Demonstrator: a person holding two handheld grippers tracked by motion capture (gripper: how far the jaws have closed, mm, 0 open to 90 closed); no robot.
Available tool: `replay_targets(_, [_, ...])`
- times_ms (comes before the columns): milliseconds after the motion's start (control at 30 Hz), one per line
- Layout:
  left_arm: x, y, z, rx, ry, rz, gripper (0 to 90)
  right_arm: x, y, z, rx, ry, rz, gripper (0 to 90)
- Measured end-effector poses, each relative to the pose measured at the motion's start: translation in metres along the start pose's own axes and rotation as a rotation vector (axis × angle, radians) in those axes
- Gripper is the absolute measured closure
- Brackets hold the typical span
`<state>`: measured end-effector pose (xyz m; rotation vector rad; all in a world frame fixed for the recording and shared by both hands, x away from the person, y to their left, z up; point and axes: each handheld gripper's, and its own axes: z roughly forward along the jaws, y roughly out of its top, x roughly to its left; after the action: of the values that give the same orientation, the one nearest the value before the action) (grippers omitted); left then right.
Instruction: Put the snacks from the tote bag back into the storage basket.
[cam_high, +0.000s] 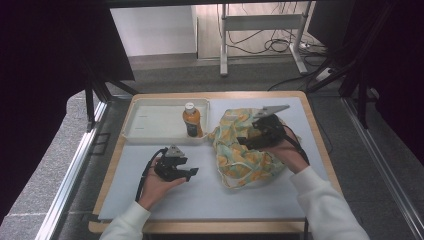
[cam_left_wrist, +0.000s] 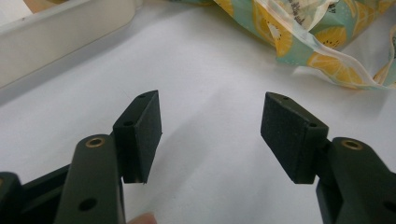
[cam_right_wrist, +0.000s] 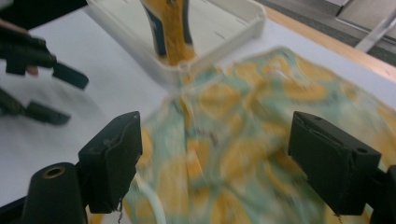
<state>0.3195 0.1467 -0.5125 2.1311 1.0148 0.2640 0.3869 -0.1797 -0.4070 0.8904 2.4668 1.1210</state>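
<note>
A white mat (cam_high: 210, 195) covers a wooden table (cam_high: 320, 145) on grey carpet; beyond it stand a desk frame (cam_high: 262, 30) and cables (cam_high: 280, 45). The high view shows a bottle (cam_high: 192, 120) upright in the white tray (cam_high: 150, 122), with the lemon-print bag (cam_high: 245, 150) crumpled just beside it. The left gripper (cam_high: 192, 172) hovers open over bare mat; the right gripper (cam_high: 245, 141) is open above the bag. The right gripper view shows the bag's cloth (cam_right_wrist: 224, 154) between the spread jaws.
</note>
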Motion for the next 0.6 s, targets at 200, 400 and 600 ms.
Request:
replay_targets(200, [0.002,0.000,0.001,0.001,0.001,-0.013,38.0,-0.013,-0.044,-0.029,0.009,-0.050,0.034,18.0])
replay_targets(400, [0.005,-0.001,0.001,0.000,0.003,-0.025,38.0,-0.024,-0.080,-0.044,0.011,-0.080,0.081,18.1])
replay_targets(600, [0.005,-0.001,0.002,0.001,0.005,-0.027,37.8,-0.029,-0.094,-0.047,0.006,-0.068,0.103,18.5])
